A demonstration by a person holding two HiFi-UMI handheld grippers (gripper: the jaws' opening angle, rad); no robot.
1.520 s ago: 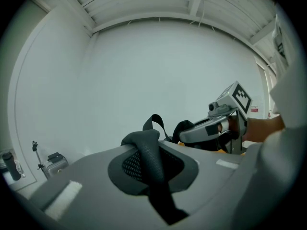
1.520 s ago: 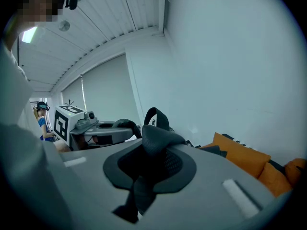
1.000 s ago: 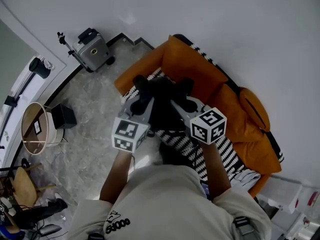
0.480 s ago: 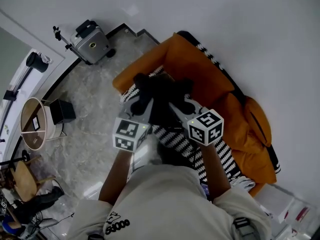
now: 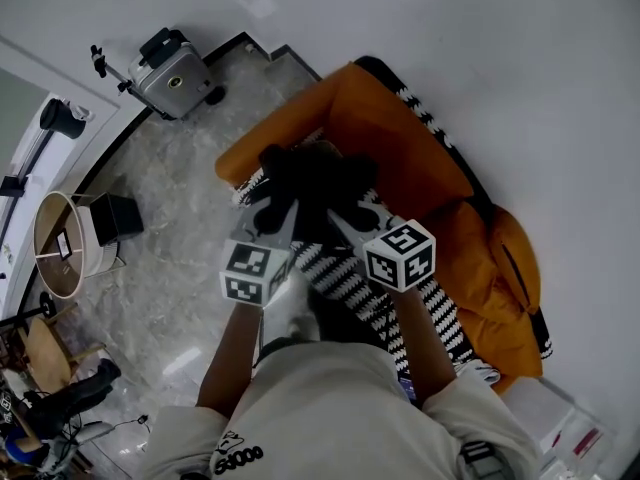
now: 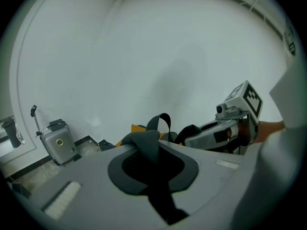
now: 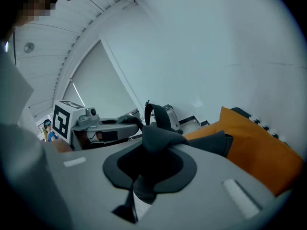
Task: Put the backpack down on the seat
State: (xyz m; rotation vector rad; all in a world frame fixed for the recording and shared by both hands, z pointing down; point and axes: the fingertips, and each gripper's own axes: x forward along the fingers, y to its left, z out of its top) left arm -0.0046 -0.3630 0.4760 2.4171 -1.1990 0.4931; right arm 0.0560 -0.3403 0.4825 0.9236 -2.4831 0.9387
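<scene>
You held the black backpack (image 5: 315,183) up between both grippers, over the near end of the orange sofa (image 5: 390,138), above the seat where the black-and-white striped cover (image 5: 350,283) lay. From the head view it could not be told whether the bag's underside touched the seat.

Your left gripper (image 5: 272,213) had its jaws closed on a fold of the bag's dark fabric; in the left gripper view that fold (image 6: 144,145) bunched up out of the jaws, with a loop of strap standing behind it. Your right gripper (image 5: 345,218) gripped the bag the same way, its jaws pinched on a thick wad of fabric (image 7: 160,135) at the other side. The two grippers sat close beside each other, both angled downward toward the sofa.

Further along the sofa, an orange cushion (image 5: 510,258) leaned at the far end. On the marbled floor (image 5: 170,218) to the left stood a grey hard case (image 5: 170,73) near the white wall (image 5: 480,48), and a round basket (image 5: 55,258) stood well apart from the sofa.
</scene>
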